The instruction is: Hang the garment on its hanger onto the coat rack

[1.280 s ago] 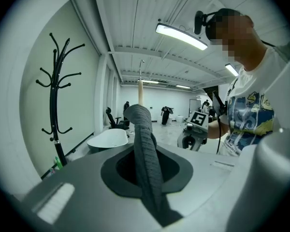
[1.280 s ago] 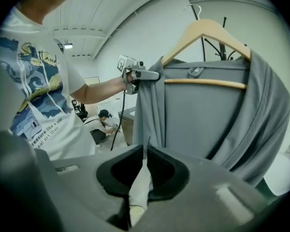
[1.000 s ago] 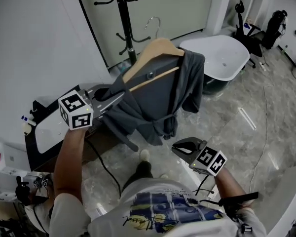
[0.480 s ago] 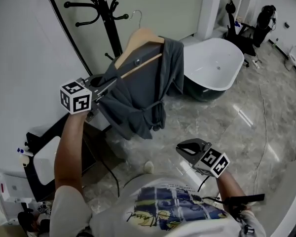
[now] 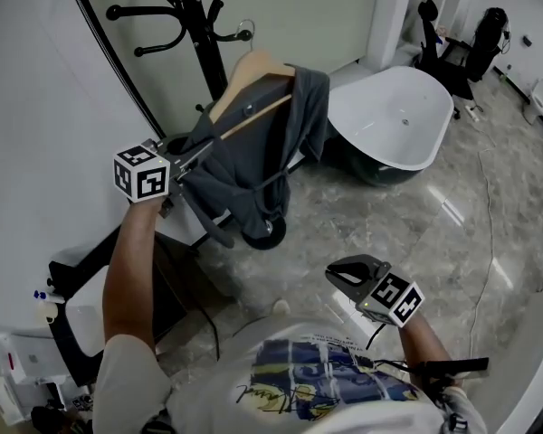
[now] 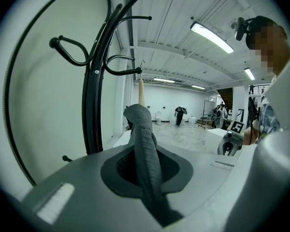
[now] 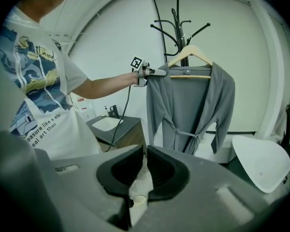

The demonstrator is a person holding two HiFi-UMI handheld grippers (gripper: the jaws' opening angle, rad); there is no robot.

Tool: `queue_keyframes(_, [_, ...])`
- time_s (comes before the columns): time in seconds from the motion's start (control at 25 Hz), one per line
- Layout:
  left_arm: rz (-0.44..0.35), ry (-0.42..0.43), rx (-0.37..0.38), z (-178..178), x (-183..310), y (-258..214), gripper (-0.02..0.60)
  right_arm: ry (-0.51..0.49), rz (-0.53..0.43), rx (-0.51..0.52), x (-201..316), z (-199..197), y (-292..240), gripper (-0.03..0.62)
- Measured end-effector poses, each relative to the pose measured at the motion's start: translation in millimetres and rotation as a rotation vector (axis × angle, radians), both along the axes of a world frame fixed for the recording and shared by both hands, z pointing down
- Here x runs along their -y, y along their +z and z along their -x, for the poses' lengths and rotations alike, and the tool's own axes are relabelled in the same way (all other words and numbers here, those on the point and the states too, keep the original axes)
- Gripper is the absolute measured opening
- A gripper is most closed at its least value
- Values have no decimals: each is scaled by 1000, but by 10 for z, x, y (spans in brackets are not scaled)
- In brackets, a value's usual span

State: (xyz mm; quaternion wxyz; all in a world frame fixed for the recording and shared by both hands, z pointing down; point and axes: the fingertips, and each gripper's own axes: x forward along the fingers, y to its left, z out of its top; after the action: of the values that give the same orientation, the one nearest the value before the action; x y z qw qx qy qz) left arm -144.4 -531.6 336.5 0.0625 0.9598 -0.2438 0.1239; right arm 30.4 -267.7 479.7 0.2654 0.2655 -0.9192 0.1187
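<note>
A grey robe (image 5: 253, 152) hangs on a wooden hanger (image 5: 253, 69). My left gripper (image 5: 188, 155) is shut on a fold of the robe's shoulder (image 6: 145, 144) and holds it up beside the black coat rack (image 5: 197, 34). The hanger's metal hook (image 5: 246, 29) is close to one of the rack's arms (image 6: 122, 72); I cannot tell whether they touch. In the right gripper view, the robe (image 7: 193, 105) and hanger (image 7: 191, 56) hang in front of the rack (image 7: 176, 23). My right gripper (image 5: 348, 274) stays low near my waist, shut, with a pale strip showing in the slit between its jaws (image 7: 144, 163).
A white bathtub (image 5: 398, 116) stands to the right of the rack. The rack's round base (image 5: 264, 231) sits on the marble floor under the robe. A dark vanity with a sink (image 7: 108, 124) is at my left, with a cable hanging from the left gripper.
The robe on its hanger has been carried up and closer to the coat rack, and the hook now sits by a rack arm. The right gripper has barely moved.
</note>
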Motion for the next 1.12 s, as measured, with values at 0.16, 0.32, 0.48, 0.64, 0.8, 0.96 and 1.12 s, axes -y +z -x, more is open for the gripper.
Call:
queue_keyframes(0.16, [9,-8,-17,80,88,83,28,8,-2,2,48,80,21,29])
queue_keyframes(0.32, [14,-19,-20,167,202,158,28,9,4,-11,145,127,35,29])
queue_keyframes(0.48, [16,-31,-16,288,250,244,28,8,6,-18,174,236,35,29])
queue_keyframes(0.64, [29,-40,1,373,366,390,29,8,21,-29,237,308,38,29])
queue_keyframes(0.8, [29,-55,1,392,434,472,29,20,28,-34,242,261,46,29])
queue_keyframes(0.96, [4,-97,31,408,440,521,35,33,22,-33,141,129,59,29])
queue_keyframes(1.12, [-45,-139,77,408,450,522,52,35,15,-36,54,47,53,29])
